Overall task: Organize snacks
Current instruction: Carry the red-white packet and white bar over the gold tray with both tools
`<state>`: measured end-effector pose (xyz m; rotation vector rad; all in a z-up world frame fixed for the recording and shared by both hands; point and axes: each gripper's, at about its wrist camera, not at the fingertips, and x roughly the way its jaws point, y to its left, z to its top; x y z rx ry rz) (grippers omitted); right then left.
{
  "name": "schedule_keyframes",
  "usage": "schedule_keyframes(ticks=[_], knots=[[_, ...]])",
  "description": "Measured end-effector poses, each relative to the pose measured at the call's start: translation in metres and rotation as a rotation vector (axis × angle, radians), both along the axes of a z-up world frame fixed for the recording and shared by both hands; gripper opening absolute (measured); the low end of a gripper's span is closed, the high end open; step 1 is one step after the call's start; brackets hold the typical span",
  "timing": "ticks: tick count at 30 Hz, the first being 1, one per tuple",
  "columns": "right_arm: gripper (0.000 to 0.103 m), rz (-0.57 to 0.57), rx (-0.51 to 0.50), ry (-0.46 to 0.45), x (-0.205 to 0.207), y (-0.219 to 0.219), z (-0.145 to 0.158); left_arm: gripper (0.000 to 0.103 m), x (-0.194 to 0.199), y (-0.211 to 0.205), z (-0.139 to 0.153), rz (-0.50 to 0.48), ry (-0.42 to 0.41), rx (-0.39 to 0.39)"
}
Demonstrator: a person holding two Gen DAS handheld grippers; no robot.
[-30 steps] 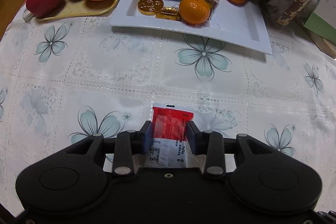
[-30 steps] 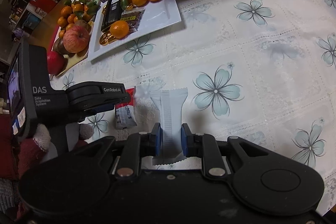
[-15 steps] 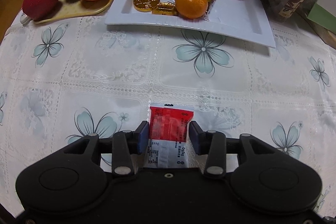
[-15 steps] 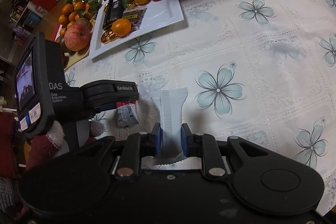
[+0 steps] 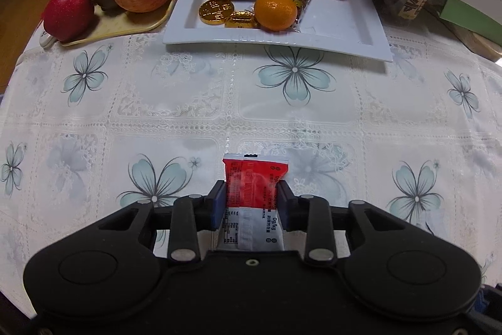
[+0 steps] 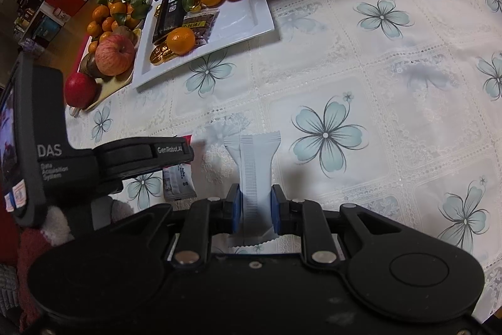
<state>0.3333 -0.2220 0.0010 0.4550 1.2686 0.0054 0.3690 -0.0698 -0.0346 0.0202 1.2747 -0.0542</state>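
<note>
Red-and-white snack packet is now pinched between the closing jaws of the left gripper; half a second ago they stood clear of it. It lies low over the floral tablecloth, with the white tray of snacks at twelve o'clock. Pale wafer packet is kept clamped by the right gripper, unchanged. Both packets are judged ready for carrying to the tray.
</note>
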Motion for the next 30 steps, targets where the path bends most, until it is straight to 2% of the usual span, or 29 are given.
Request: schedule_keyframes(ticks=[10, 20, 30], knots=[[0.021, 0.026, -0.013, 0.026, 0.001, 0.008, -0.009, 0.042, -0.032, 0.006, 0.01, -0.03, 0.034, 0.02], [0.021, 0.071, -0.012, 0.049, -0.004, 0.018, -0.014, 0.042, -0.05, 0.021, 0.006, -0.036, 0.018, 0.023], [0.021, 0.113, -0.038, 0.096, -0.012, 0.027, -0.032, 0.042, -0.062, 0.026, 0.007, -0.065, 0.084, -0.006]])
